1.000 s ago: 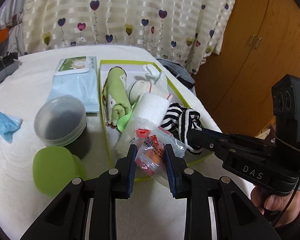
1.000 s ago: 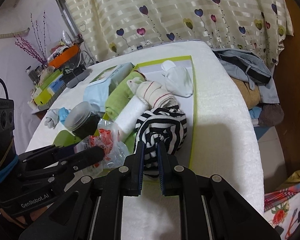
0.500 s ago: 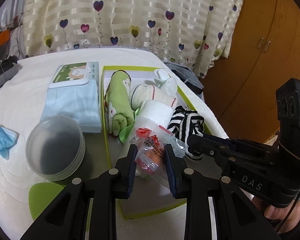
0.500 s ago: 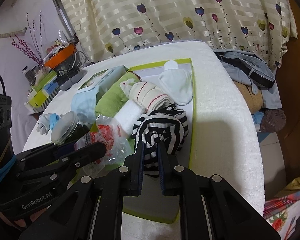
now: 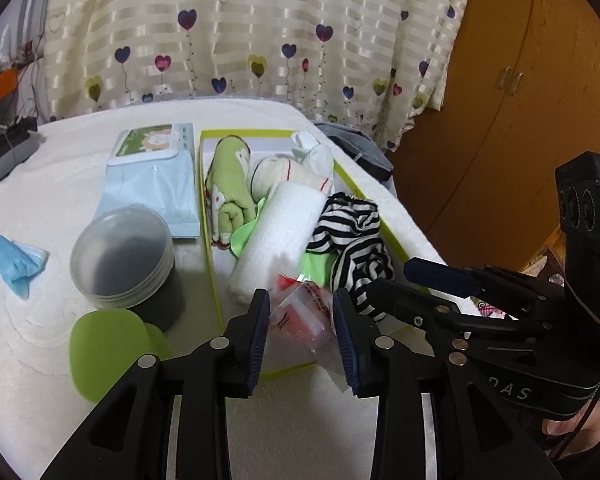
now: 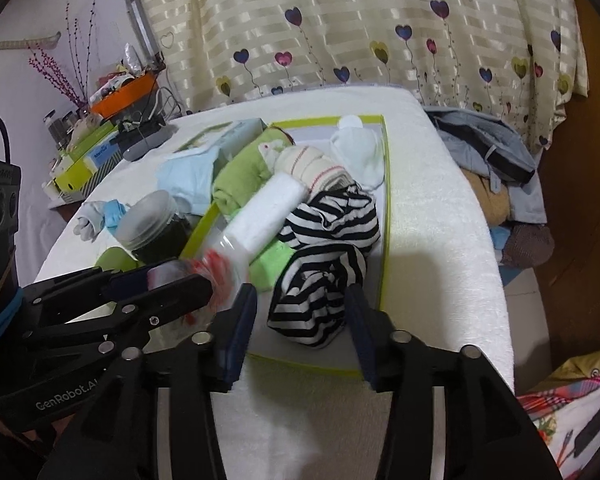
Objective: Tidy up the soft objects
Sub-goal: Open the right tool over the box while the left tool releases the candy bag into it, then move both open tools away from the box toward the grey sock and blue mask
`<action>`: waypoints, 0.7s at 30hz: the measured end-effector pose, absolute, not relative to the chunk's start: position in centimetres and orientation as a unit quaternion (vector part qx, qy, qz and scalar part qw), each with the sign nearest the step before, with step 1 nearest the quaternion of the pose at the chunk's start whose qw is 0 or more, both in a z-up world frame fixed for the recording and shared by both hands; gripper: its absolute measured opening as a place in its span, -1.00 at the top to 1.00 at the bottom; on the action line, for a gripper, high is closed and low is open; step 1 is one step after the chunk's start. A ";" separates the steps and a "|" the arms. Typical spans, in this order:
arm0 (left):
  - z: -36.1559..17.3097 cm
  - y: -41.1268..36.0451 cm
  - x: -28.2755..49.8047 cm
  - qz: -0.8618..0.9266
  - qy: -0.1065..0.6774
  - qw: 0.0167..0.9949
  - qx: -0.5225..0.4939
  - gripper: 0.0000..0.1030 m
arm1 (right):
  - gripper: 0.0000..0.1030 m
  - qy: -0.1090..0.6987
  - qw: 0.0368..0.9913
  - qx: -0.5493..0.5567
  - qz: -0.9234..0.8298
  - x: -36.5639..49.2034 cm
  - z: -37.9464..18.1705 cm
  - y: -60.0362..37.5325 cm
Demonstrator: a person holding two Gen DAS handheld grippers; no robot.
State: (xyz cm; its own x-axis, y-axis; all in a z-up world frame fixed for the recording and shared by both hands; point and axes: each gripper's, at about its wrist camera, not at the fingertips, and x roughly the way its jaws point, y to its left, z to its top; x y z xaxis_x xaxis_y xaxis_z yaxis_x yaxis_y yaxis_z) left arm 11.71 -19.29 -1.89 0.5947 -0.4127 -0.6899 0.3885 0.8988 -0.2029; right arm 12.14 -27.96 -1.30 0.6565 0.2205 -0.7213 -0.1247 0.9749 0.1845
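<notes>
A green-rimmed white tray (image 5: 210, 216) (image 6: 385, 200) lies on the white bed cover, filled with soft things. In it are a green animal cloth (image 5: 228, 188), a cream rolled sock (image 5: 276, 172), a white mitten (image 6: 358, 152), a white towel roll (image 5: 280, 236) and a black-and-white striped cloth (image 5: 352, 236) (image 6: 324, 264). My left gripper (image 5: 302, 332) (image 6: 172, 280) is opening. A clear plastic bag with red contents (image 5: 300, 312) lies loose between its pads at the tray's near end. My right gripper (image 6: 302, 320) (image 5: 392, 280) is also opening, its pads well clear of the striped cloth lying between them.
Left of the tray are a blue wet-wipes pack (image 5: 152, 172), a lidded dark jar (image 5: 122, 252), a green disc (image 5: 108, 352) and a blue face mask (image 5: 14, 260). Clothes (image 6: 496, 160) are piled past the bed's right edge. A wooden wardrobe (image 5: 500, 120) stands beyond.
Both grippers have opened. The right one, shut on the striped cloth before, has let it go. The left one's pads have spread off the plastic bag, which now rests in the tray.
</notes>
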 end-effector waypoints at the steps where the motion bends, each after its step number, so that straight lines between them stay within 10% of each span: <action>1: -1.8 -19.2 11.5 -0.225 0.388 0.894 -0.015 0.37 | 0.08 0.401 0.909 0.058 0.095 12.0 -1.1 -27.9; 21: 0.2 -16.3 9.6 -0.213 0.359 0.908 -0.035 0.35 | 0.08 0.374 0.922 0.050 0.090 9.6 1.4 -27.2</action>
